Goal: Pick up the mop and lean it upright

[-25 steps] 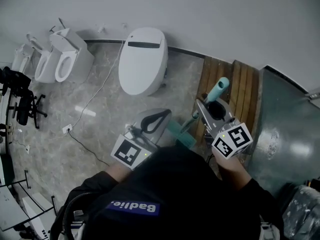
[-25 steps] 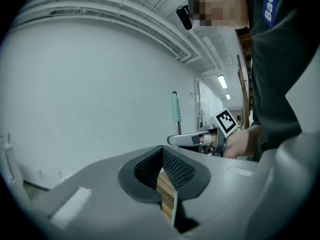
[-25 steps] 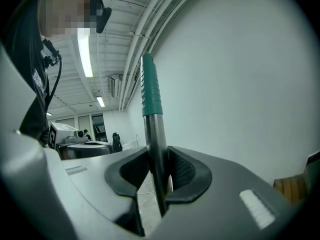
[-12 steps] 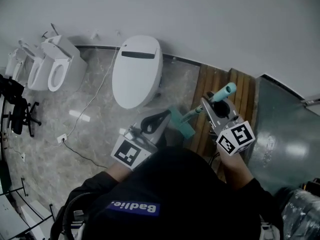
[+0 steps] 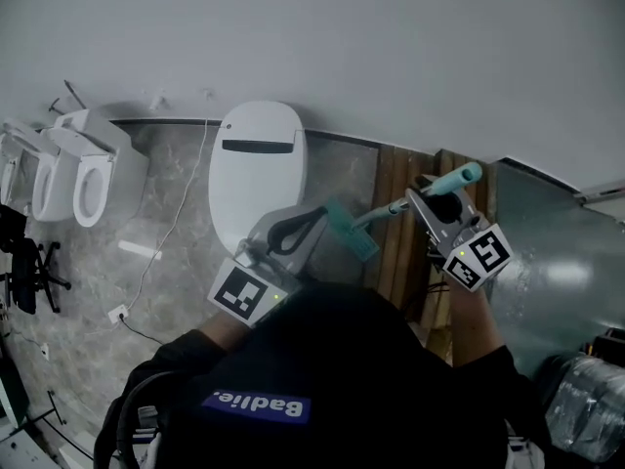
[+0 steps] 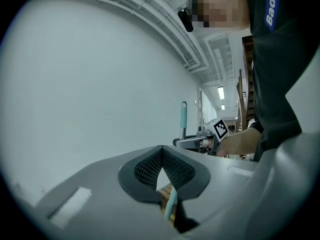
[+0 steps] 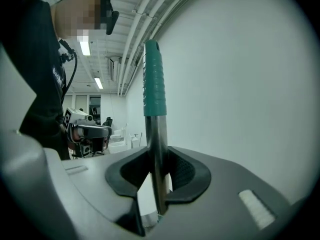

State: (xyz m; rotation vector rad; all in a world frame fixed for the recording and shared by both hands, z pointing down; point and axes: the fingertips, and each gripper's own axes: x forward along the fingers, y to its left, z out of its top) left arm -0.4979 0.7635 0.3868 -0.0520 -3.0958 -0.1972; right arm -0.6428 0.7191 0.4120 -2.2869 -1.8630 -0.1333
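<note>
Fingers [image 7: 187,176] of the right gripper [image 7: 159,159], meshed black pads, clench the mop [image 7: 156,134] on its smooth metal shaft, below the ribbed teal grip [image 7: 154,79]. Left gripper [image 6: 162,150] is pinched shut and empty, with the flat teal mop head [image 5: 350,231] at 3 o'clock of its tips.

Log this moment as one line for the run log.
right gripper: shut on mop | left gripper: shut, empty | mop: upright, not yet leaned
</note>
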